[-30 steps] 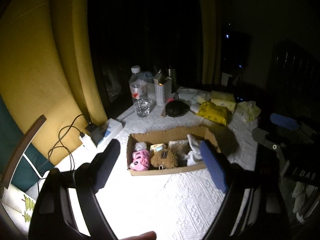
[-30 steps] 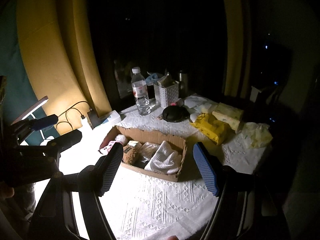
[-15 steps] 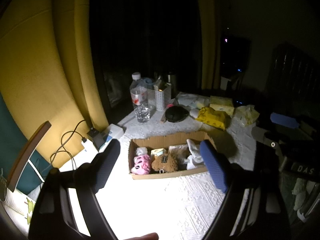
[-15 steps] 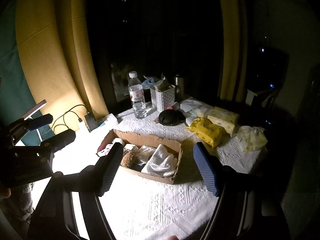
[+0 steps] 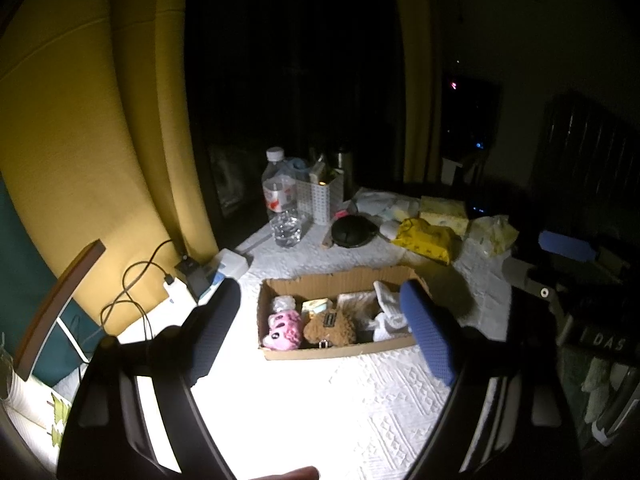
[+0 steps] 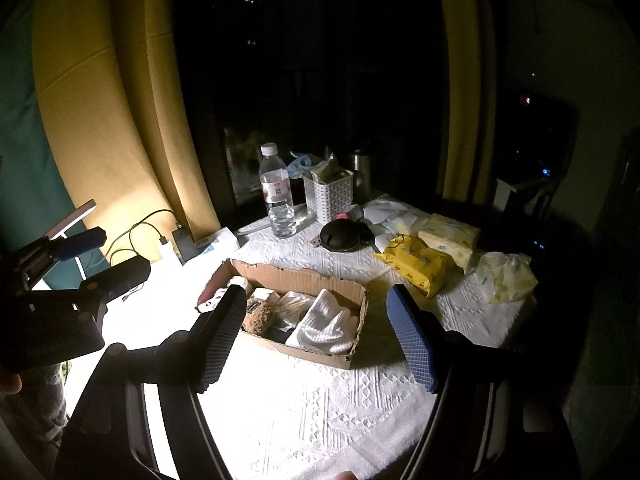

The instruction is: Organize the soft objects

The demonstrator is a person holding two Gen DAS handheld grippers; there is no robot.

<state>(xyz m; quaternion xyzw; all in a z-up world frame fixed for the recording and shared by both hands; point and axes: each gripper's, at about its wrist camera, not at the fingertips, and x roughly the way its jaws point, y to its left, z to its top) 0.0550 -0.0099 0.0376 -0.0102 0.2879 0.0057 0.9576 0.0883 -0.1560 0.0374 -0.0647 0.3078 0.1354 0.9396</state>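
A shallow cardboard box (image 5: 340,354) sits on the white patterned tablecloth (image 5: 320,408). Inside lie a pink plush (image 5: 284,330), a brown plush bear (image 5: 330,328) and a white cloth (image 5: 390,316). My left gripper (image 5: 320,292) hovers open in front of the box, nothing between its blue pads. My right gripper (image 6: 315,294) is also open and empty, short of the box (image 6: 304,276), where the white cloth (image 6: 326,322) and brown plush (image 6: 258,318) show. Each gripper appears at the edge of the other's view.
Behind the box stand a water bottle (image 5: 280,208), a white basket (image 5: 320,200), a black round case (image 5: 354,232), a yellow packet (image 5: 426,236) and tissue packs (image 6: 450,236). A charger with cables (image 5: 176,288) lies at the left by the yellow curtain (image 5: 80,120). The room is dark.
Both views wobble only slightly. The box's contents lie as before, and both grippers stay open and empty.
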